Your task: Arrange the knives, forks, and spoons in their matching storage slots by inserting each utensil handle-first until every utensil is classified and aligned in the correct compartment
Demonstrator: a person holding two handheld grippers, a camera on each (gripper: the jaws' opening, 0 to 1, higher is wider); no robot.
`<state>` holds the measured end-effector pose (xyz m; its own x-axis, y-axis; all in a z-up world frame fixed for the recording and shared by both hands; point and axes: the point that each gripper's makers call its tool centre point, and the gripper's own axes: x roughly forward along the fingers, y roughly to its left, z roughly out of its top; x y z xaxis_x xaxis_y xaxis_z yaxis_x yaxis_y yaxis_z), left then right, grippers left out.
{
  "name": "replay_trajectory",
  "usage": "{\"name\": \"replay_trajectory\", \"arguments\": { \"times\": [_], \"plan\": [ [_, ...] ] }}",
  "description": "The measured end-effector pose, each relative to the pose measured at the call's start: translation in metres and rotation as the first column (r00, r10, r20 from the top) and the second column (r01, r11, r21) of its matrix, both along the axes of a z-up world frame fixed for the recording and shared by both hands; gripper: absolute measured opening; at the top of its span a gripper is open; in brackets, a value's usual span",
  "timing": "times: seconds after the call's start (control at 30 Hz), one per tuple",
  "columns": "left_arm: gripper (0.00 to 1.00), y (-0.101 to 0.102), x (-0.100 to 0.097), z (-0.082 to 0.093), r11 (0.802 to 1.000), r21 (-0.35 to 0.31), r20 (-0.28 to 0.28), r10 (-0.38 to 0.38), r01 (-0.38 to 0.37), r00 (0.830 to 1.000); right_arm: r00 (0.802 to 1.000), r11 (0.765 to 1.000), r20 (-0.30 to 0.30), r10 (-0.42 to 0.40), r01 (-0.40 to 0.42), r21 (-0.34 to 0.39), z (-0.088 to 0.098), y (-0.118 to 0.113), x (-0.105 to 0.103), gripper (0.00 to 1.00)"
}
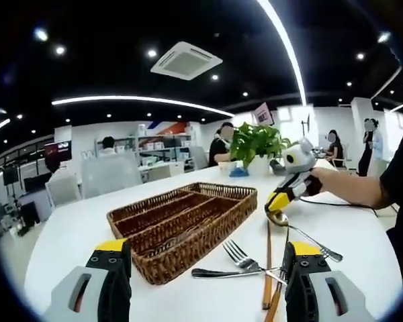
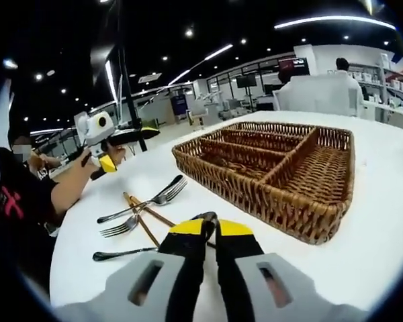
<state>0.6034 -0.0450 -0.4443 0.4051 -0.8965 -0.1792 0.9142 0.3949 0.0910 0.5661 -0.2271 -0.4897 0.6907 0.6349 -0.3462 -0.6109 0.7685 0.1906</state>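
1. While the wicker cutlery tray point(image 2: 302, 171) stands with its compartments bare, the utensils lie loose on the white table point(image 1: 74, 235) just beside the tray's long side.
2. Left gripper point(image 1: 208, 265): jaws stand wide apart and hold nothing; it hovers near the tray's corner, above the utensils.
3. Right gripper point(image 2: 210, 235): jaws are pressed together on the bowl end of a spoon point(image 1: 302, 231), whose handle trails away from the tray across the table.
4. Two forks point(image 2: 148, 201) lie just beside the tray, along with a dark-handled utensil point(image 2: 121, 254) too thin to identify, and a pair of wooden chopsticks point(image 2: 144, 225) crosses among them.
5. Handling judgement: the metal pieces look stiff, light, smooth and likely slippery; lying flat, they offer little edge to pinch.
6. Recommended hold: take each utensil across the neck or working end, leaving the handle free to enter the slot first.
7. Risk: the spoon may pivot in a bowl-end pinch.
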Motion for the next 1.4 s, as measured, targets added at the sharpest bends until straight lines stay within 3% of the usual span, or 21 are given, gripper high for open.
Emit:
{"name": "replay_trajectory", "arguments": {
  "times": [0.13, 0.2, 0.33, 0.5, 0.6, 0.63, 0.77, 0.8, 0.87, 0.93, 1.1, 1.33, 1.4],
  "plan": [
    [1.00, -0.007, -0.006, -0.003, 1.000, 0.003, -0.013, -0.024, 0.025, 1.000, 1.000, 1.000, 0.008, -0.008, 0.007, 0.021, 0.006, 0.001, 0.000, 0.02],
    [0.94, -0.017, -0.015, -0.004, 0.998, -0.019, -0.061, -0.056, 0.055, 0.997, 1.000, 1.000, 0.011, -0.005, 0.005, 0.021, 0.008, 0.003, -0.001, 0.02],
    [0.94, -0.057, -0.050, -0.015, 0.985, 0.001, -0.115, -0.168, 0.170, 0.979, 1.000, 1.000, 0.023, 0.001, -0.001, 0.012, 0.010, 0.006, -0.002, 0.02],
    [0.90, -0.101, -0.089, -0.040, 0.961, 0.107, -0.128, -0.241, 0.255, 0.962, 0.999, 1.000, 0.050, 0.003, -0.002, -0.008, 0.015, 0.007, -0.002, 0.02],
    [0.88, -0.115, -0.098, -0.052, 0.954, 0.149, -0.139, -0.242, 0.262, 0.960, 0.998, 1.000, 0.064, 0.009, -0.008, -0.018, 0.018, 0.010, -0.004, 0.02],
    [0.81, -0.119, -0.102, -0.057, 0.947, 0.173, -0.143, -0.249, 0.272, 0.958, 0.997, 1.000, 0.070, 0.012, -0.011, -0.025, 0.019, 0.012, -0.005, 0.02],
    [0.61, -0.126, -0.112, -0.061, 0.946, 0.156, -0.207, -0.251, 0.285, 0.946, 0.996, 0.999, 0.080, 0.030, -0.027, -0.038, 0.021, 0.016, -0.007, 0.02],
    [0.57, -0.127, -0.112, -0.063, 0.947, 0.158, -0.200, -0.248, 0.281, 0.948, 0.996, 0.999, 0.082, 0.032, -0.029, -0.039, 0.022, 0.017, -0.008, 0.02],
    [0.42, -0.127, -0.117, -0.070, 0.929, 0.189, -0.209, -0.277, 0.317, 0.938, 0.996, 0.998, 0.085, 0.038, -0.035, -0.046, 0.022, 0.018, -0.008, 0.02],
    [0.31, -0.127, -0.119, -0.067, 0.932, 0.164, -0.223, -0.283, 0.323, 0.933, 0.995, 0.998, 0.087, 0.042, -0.037, -0.049, 0.023, 0.019, -0.009, 0.02],
    [0.23, -0.131, -0.126, -0.063, 0.932, 0.129, -0.259, -0.298, 0.338, 0.919, 0.995, 0.998, 0.090, 0.048, -0.044, -0.050, 0.025, 0.020, -0.011, 0.02],
    [0.15, -0.132, -0.129, -0.064, 0.931, 0.148, -0.238, -0.295, 0.335, 0.925, 0.995, 0.998, 0.085, 0.046, -0.043, -0.039, 0.027, 0.018, -0.012, 0.02],
    [0.13, -0.131, -0.129, -0.062, 0.933, 0.139, -0.255, -0.290, 0.332, 0.923, 0.995, 0.998, 0.088, 0.049, -0.046, -0.035, 0.029, 0.018, -0.013, 0.02]
  ]
}}
